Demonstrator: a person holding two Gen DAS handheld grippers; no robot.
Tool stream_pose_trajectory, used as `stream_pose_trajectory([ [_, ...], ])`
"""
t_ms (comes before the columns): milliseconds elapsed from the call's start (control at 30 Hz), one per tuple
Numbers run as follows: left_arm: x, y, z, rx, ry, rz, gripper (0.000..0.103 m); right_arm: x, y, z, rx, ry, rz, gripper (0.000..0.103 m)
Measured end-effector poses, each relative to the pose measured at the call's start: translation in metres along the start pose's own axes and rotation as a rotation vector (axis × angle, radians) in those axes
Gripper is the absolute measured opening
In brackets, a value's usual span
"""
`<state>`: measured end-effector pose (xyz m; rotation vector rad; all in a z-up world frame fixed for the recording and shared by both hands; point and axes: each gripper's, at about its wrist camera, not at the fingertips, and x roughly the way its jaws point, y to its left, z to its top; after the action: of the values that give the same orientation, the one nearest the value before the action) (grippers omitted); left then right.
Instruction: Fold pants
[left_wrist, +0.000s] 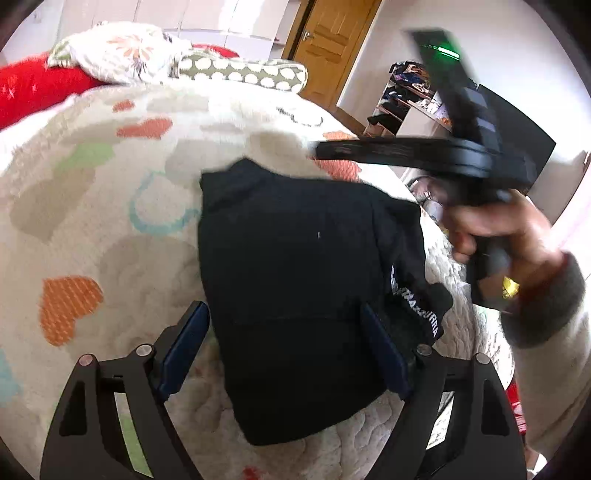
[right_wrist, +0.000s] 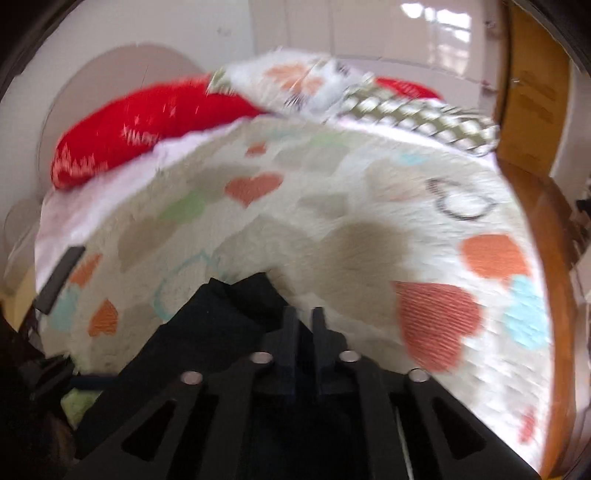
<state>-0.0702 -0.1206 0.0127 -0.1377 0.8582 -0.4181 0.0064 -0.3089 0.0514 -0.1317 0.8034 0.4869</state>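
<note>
The black pants lie folded in a compact pile on the heart-patterned blanket, white lettering at the right edge. My left gripper is open, its blue-padded fingers standing either side of the pile's near part, just above it. My right gripper shows in the left wrist view, blurred, held in the air above the pile's far right corner, fingers together. In the right wrist view the right gripper has its fingers nearly closed with nothing between them, and the pants lie below left of it.
Red pillows, a floral pillow and a dotted cushion lie at the head of the bed. A wooden door and a shelf of shoes stand beyond the bed's right side. A wooden bed frame borders the right.
</note>
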Motion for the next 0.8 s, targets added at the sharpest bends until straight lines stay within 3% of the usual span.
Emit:
stream_pose_trajectory([
  [33, -0.006, 0.0, 0.003, 0.006, -0.017, 0.007, 0.084, -0.009, -0.002, -0.002, 0.002, -0.008, -0.012, 0.031],
  [200, -0.013, 0.002, 0.023, 0.012, -0.057, 0.048, 0.084, -0.046, 0.0, -0.047, 0.032, -0.008, -0.013, 0.031],
  [333, 0.003, 0.001, 0.035, 0.028, -0.054, 0.092, 0.084, -0.027, 0.008, -0.068, 0.044, 0.037, -0.006, 0.03],
  [533, 0.044, 0.006, 0.04, 0.013, 0.04, 0.128, 0.084, 0.005, -0.008, -0.06, 0.118, 0.028, -0.058, 0.025],
  [800, 0.028, 0.0, 0.037, 0.023, 0.029, 0.153, 0.084, -0.025, 0.003, -0.063, 0.097, 0.02, -0.081, 0.03],
])
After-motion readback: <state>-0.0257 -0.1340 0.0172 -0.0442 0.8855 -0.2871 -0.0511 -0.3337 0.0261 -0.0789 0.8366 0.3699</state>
